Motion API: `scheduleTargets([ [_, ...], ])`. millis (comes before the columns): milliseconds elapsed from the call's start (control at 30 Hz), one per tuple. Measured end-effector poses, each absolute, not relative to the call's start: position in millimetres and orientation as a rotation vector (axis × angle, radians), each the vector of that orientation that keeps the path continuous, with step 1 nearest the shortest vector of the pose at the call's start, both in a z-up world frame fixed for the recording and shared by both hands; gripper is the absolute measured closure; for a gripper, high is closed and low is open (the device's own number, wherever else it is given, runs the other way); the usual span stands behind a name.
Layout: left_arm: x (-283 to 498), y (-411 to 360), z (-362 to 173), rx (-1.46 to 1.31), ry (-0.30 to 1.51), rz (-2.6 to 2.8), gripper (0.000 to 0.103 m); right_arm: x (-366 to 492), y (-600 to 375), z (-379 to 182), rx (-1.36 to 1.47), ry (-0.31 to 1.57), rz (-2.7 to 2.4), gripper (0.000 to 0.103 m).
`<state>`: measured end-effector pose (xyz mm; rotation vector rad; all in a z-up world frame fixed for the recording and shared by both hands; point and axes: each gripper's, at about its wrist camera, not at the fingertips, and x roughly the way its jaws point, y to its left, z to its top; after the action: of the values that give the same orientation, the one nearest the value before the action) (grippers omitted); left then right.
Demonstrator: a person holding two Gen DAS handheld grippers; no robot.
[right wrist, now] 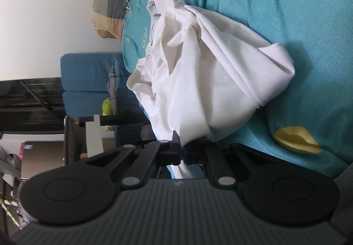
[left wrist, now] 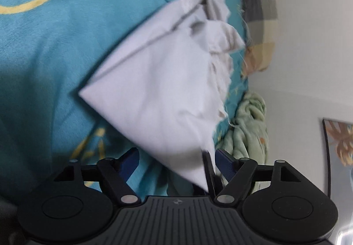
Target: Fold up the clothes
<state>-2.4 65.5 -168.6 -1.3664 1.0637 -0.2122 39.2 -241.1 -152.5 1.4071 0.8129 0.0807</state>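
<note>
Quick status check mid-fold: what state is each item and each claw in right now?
White garment: bunched and partly folded on the bed, one edge pinched.
Right claw: shut on the white garment.
Left claw: open, a corner of the white garment between its fingers, not pressed.
Teal bedspread: spread under the garment.
Checked pillow: lying at the bed's edge by the wall.
</note>
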Motion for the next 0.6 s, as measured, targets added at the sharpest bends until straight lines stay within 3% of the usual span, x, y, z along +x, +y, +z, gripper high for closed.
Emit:
scheduleTargets([
  [100, 2, 74, -171, -1.402, 1.004, -0.165, 0.045, 40, -241, -153, 1.420, 0.807, 0.090, 0.098],
  [167, 2, 78, -172, -1.422, 0.966, -0.161, 0.078, 41, -242, -154, 1.422, 0.805, 0.092, 0.098],
  [233, 3, 82, -169, -1.426, 0.929, -0.184, 0.091, 41, -243, -156, 1.432, 0.805, 0.084, 0.097],
  [367, 2, 83, -158, -1.408, 0.867, -0.221, 0.094, 40, -245, -171, 1.504, 0.825, 0.038, 0.093],
  [500, -1, 92, -152, -1.448, 0.820, -0.268, 0.094, 39, -243, -177, 1.537, 0.828, 0.040, 0.081],
  [567, -5, 96, -144, -1.435, 0.787, -0.299, 0.094, 37, -241, -173, 1.535, 0.816, 0.048, 0.070],
  [600, -7, 97, -141, -1.427, 0.771, -0.311, 0.094, 36, -240, -172, 1.536, 0.814, 0.045, 0.059],
])
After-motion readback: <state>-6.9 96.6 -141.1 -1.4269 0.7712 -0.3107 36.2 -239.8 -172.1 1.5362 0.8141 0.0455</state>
